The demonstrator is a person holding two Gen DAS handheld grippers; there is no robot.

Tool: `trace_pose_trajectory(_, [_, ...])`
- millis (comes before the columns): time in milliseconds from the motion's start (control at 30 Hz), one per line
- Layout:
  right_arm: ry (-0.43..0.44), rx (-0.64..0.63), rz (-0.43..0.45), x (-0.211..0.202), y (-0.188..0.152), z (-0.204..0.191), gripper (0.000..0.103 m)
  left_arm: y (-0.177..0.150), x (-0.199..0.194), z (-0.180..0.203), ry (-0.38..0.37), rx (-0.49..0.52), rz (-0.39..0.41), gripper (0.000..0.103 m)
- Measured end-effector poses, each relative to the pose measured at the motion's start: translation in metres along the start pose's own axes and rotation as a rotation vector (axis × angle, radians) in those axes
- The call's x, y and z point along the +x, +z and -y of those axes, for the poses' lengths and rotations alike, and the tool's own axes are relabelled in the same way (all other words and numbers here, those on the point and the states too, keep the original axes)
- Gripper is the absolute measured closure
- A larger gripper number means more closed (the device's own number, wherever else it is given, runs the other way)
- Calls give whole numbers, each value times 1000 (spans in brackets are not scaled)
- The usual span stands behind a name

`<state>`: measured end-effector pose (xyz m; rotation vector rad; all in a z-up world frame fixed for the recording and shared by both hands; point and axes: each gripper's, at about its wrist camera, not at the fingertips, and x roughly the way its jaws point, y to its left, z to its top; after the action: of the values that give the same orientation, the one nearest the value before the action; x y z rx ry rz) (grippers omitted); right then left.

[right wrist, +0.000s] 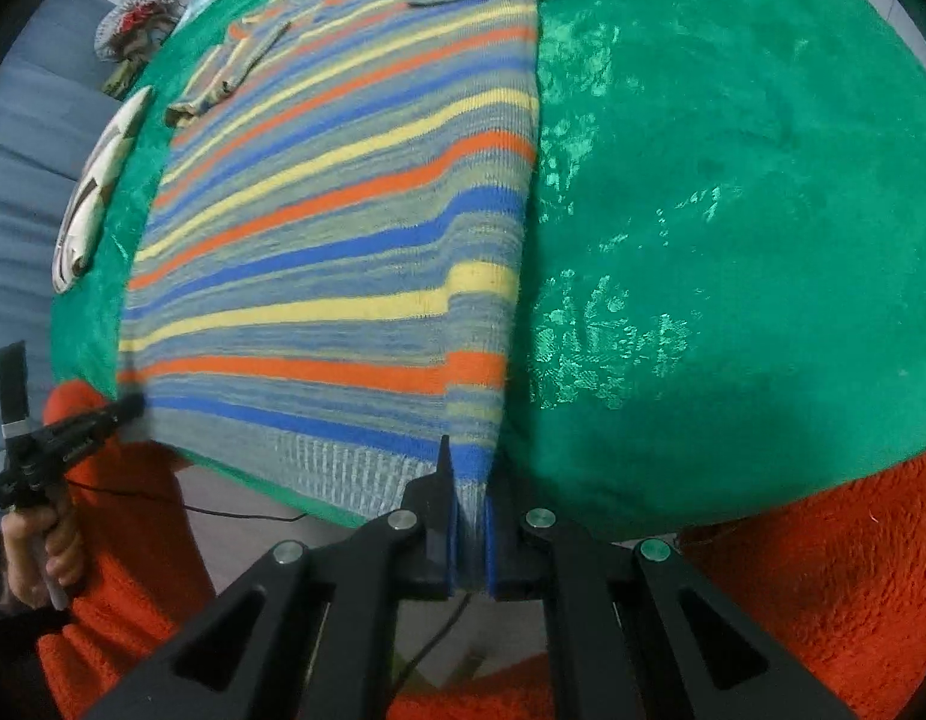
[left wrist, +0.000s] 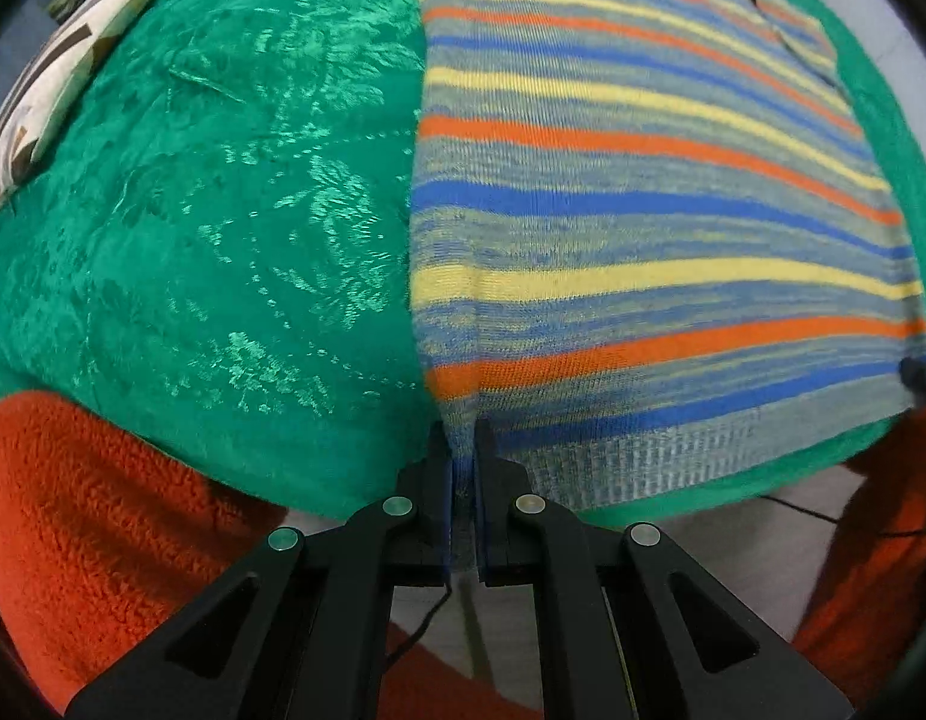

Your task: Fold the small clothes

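A: What was the garment like?

B: A knitted striped sweater (left wrist: 643, 192), with bands of orange, yellow, blue and a mottled grey-blue and a ribbed hem. It lay spread flat on a green velvety cover (left wrist: 222, 210) with a shiny raised pattern, its hem along the near edge of that cover.

A: And the left claw?

B: The left claw (left wrist: 463, 456) was clenched on the sweater's near left corner, and a pinch of knit stood up between its black fingers with their blue pads.

A: The right one?

B: Much the same. The right claw (right wrist: 470, 480) was closed on the opposite near corner of the hem, with the fabric bunched into a ridge between the pads. From that side the left claw (right wrist: 123, 408) showed at the far hem corner, held by a hand (right wrist: 39, 552).

A: Anything else around?

B: Fuzzy orange fleece sleeves (left wrist: 90, 510) at the near edge, and a flat cushion (left wrist: 72, 54) with a white and dark geometric print at the cover's left edge.
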<state>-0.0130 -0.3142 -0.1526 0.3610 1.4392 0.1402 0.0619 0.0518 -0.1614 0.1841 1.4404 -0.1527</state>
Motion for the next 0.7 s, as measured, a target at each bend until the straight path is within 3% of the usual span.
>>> trace_pose_trajectory(267, [-13,56,-53,33,8,8,97,19,30,18,54,-23,-47,94])
trace_pose_trajectory(400, [-4,76,-63,32,11,12,98,20,30,13,25,-55,-83,88])
trace_pose_trajectory(467, [0,76,-62,29,11,11,96,15,29,1,28,-78,-114,61])
trace_pose_trajectory(533, [12,93,-67,24,8,11,85,11,29,-5,45,-97,-147,40])
trace_pose_trajectory(667, [-22,105,-114,7,-9,22,51,-2,9,-21,50,-104,-203,39])
trace_pose_trajectory(700, [-38,98,-124,-1,-14,25,49,-4,-2,-25,63,-105,-183,39])
